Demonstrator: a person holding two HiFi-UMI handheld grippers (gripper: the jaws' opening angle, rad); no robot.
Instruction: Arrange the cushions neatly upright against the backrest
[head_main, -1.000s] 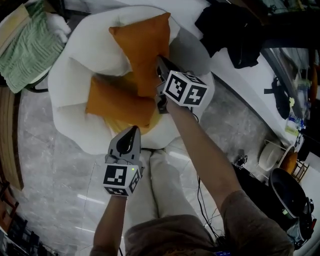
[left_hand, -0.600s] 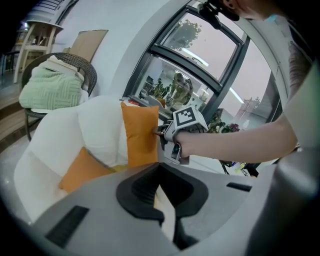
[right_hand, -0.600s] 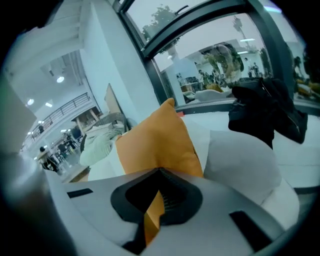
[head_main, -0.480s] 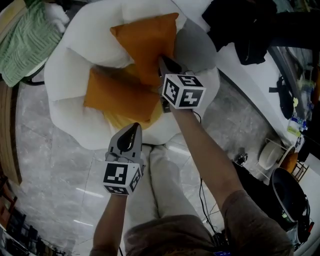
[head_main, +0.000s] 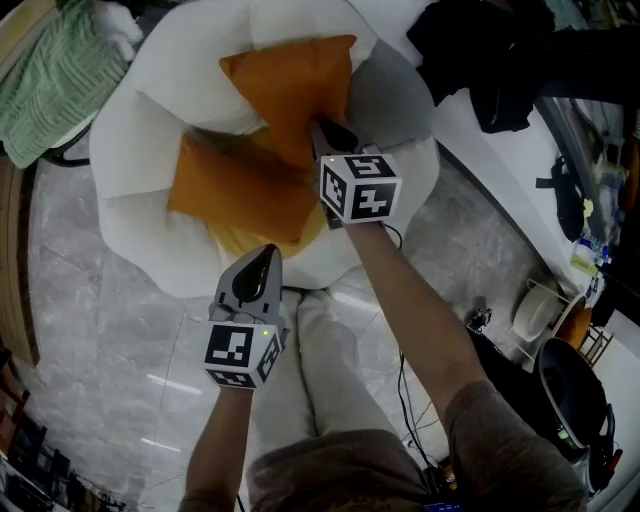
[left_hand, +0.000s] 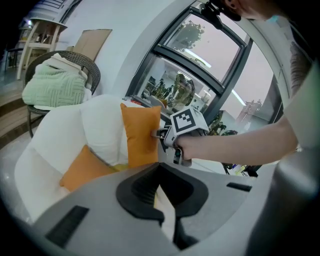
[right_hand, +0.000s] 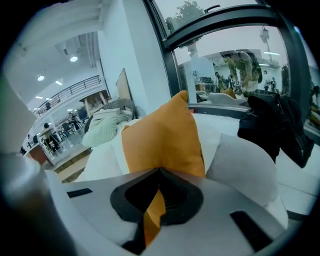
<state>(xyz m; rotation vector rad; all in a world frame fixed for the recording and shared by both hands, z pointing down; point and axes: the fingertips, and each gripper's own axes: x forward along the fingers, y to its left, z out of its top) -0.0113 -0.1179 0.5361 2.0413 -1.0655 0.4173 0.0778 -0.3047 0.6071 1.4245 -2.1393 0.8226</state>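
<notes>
Fingers (right_hand: 175, 196) of the right gripper (right_hand: 159, 175) are clenched on the edge of the upright orange cushion (head_main: 290, 95), which leans against the white armchair (head_main: 150, 90) backrest. A second orange cushion (head_main: 235, 195) lies on the seat. The left gripper (left_hand: 160, 170), clenched on nothing, hovers near the chair's front.

One orange cushion (head_main: 290, 95) stands upright against the white backrest (head_main: 190, 70), with its lower edge pinched between the closed jaws of the right gripper (head_main: 322, 132). A second orange cushion (head_main: 235, 195) lies slanted on the seat just in front, one corner touching the first.
</notes>
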